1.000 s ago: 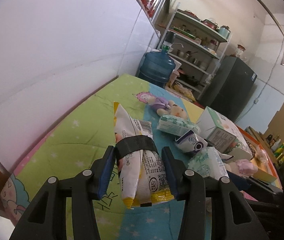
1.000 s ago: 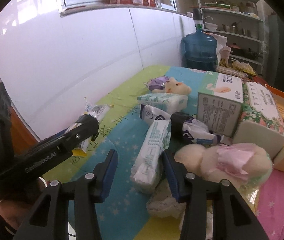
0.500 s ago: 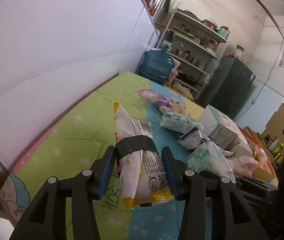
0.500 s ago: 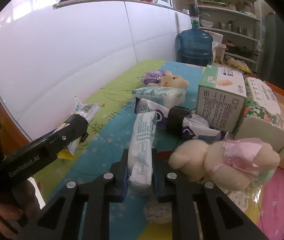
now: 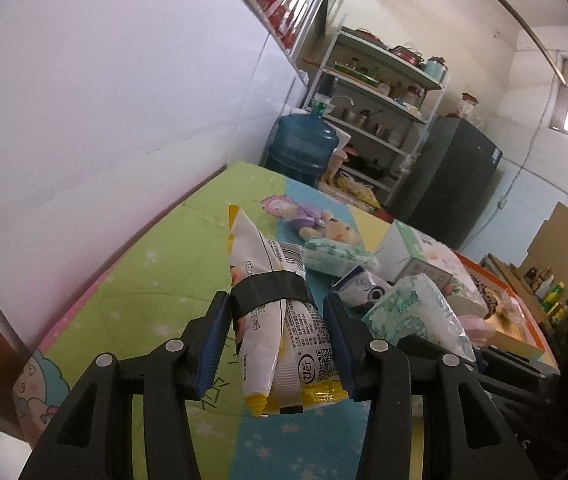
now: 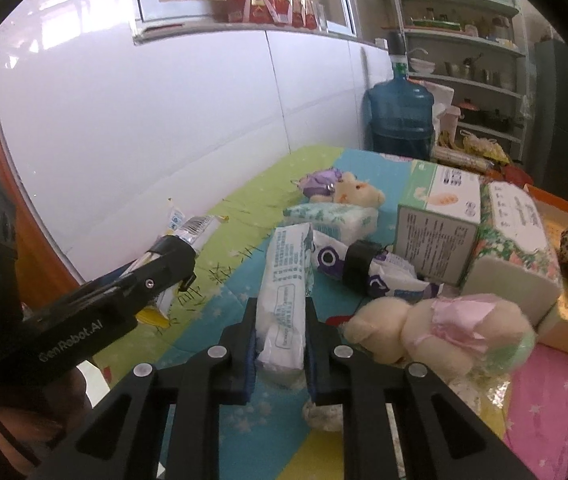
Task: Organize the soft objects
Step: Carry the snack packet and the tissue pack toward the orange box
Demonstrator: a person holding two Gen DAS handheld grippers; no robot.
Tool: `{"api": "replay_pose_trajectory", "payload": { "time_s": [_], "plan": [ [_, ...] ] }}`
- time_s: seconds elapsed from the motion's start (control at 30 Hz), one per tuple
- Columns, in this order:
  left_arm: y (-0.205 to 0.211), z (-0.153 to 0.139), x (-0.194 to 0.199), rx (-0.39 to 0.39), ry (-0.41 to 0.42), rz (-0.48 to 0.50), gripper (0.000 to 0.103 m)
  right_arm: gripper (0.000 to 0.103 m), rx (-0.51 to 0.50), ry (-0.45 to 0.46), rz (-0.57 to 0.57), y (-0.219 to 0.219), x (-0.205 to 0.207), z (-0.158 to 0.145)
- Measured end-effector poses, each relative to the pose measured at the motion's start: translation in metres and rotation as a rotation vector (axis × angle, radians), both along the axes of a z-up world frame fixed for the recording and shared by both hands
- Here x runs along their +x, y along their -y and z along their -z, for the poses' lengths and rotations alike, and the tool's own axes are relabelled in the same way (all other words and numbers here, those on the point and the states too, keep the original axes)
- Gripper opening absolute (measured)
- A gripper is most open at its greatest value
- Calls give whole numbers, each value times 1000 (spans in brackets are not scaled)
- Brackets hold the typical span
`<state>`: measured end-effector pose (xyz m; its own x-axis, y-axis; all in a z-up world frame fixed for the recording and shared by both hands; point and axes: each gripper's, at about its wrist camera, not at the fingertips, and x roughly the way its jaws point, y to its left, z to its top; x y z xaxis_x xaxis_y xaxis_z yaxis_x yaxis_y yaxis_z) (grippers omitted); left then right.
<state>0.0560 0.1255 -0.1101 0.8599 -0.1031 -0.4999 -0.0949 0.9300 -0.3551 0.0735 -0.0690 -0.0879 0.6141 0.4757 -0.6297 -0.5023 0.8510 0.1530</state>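
Since the earlier frame, the right tool (image 6: 280,344) is now squeezing the white tissue pack (image 6: 286,300), lifting it off the bed (image 6: 220,312). The left tool (image 5: 278,344) is gripping a strapped snack bag (image 5: 284,320). Most soft items, like the plush toy (image 6: 436,328), are lying unsorted to the right.

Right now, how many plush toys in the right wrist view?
2. A purple-dressed plush lies far back on the mat, behind the tissue packs. A cream plush in pink lies close, right of the gripper. Others may be hidden behind the boxes.

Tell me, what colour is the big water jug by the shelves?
Blue, see-through water jug; clearest in the right wrist view.
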Motion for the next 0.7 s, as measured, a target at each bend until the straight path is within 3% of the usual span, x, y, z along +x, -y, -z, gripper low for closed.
{"api": "replay_pose_trajectory", "payload": {
  "time_s": [0.7],
  "plan": [
    [43,-33,-26,91,65,63,49,19,49,106,53,42,-31,-32]
  ]
}}
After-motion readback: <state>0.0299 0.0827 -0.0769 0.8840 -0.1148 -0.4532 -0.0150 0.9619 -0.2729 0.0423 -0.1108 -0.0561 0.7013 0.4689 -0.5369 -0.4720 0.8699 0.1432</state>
